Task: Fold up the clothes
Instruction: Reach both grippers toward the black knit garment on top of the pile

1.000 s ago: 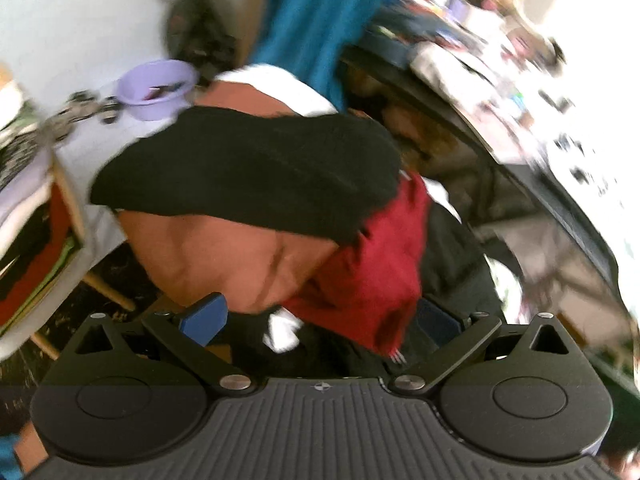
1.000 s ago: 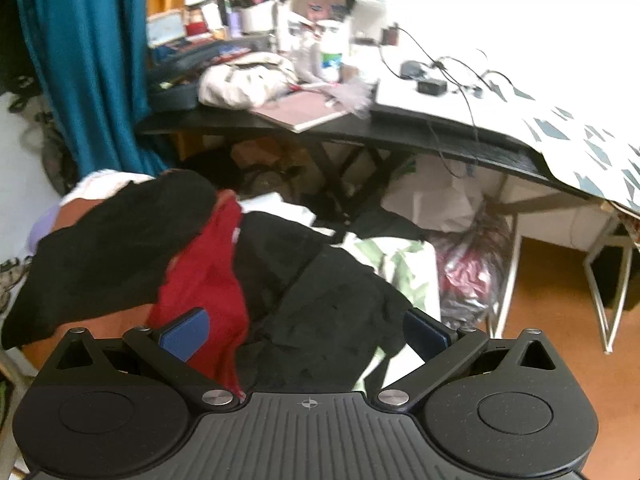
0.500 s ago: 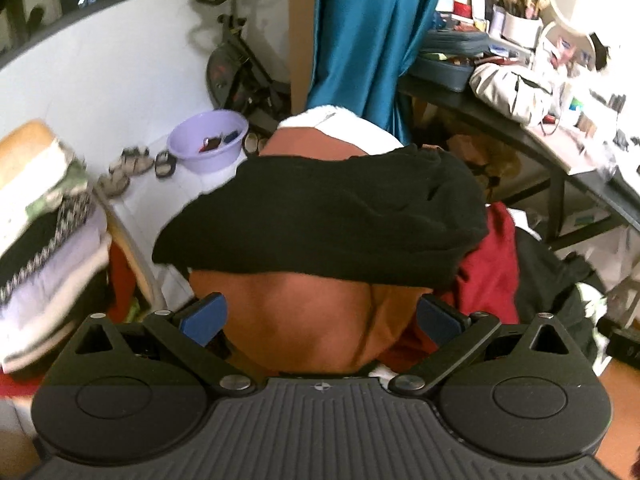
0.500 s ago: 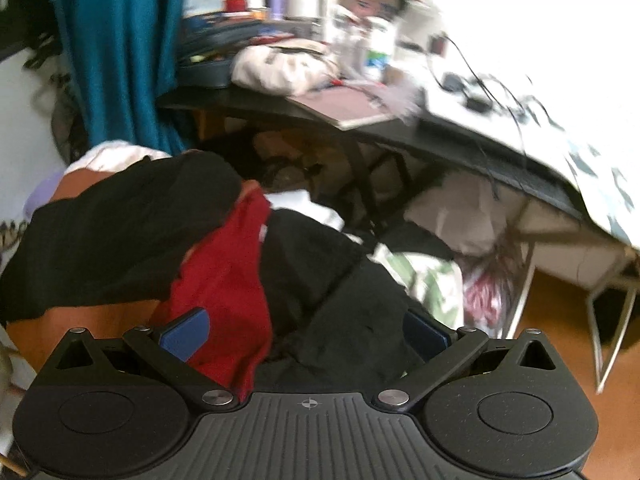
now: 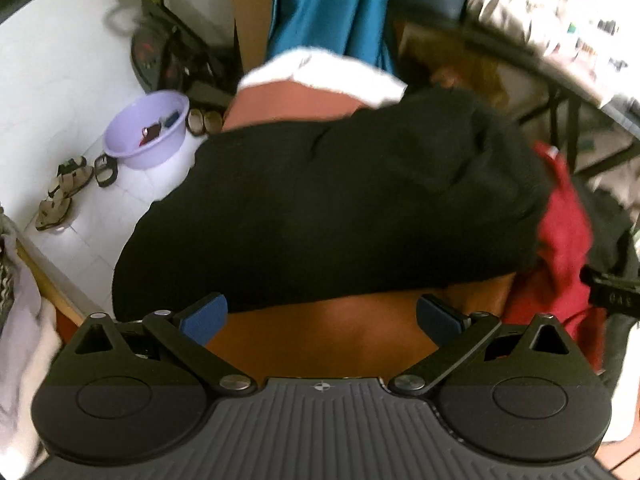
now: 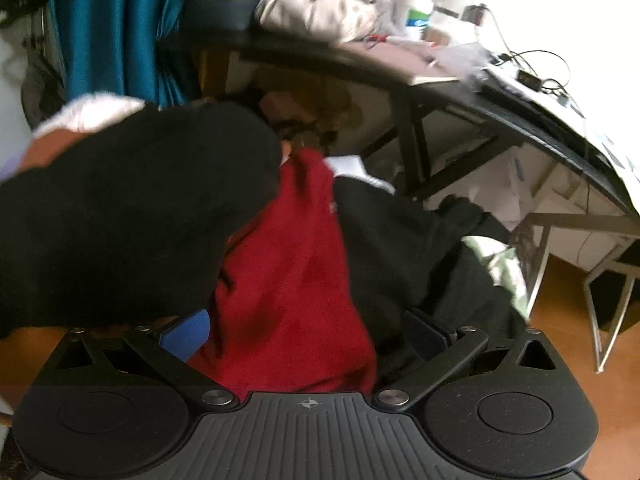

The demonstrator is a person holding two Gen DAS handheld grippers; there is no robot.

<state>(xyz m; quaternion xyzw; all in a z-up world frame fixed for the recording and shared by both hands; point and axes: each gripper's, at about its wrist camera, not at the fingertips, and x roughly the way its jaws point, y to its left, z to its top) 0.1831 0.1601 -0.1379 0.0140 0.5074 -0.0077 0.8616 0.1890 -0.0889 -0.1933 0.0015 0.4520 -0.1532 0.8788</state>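
Observation:
A black garment (image 5: 340, 208) lies spread across an orange-brown rounded surface (image 5: 320, 340), with a white cloth (image 5: 320, 72) at its far end. A red garment (image 6: 288, 272) lies beside it on the right, then more dark clothes (image 6: 412, 256). My left gripper (image 5: 320, 316) is open and empty, just short of the black garment's near edge. My right gripper (image 6: 304, 332) is open and empty, its jaws either side of the red garment's near end. The black garment (image 6: 132, 208) fills the left of the right wrist view.
A lilac basin (image 5: 146, 128) and sandals (image 5: 64, 188) sit on the white tiled floor at left. Folded clothes (image 5: 16, 312) are stacked at far left. A cluttered black desk (image 6: 440, 92) stands behind, a teal curtain (image 6: 112, 24) beside it.
The left gripper has swung left and closer to the black garment, off the red one. The right gripper has moved in toward the red garment. Both stay open.

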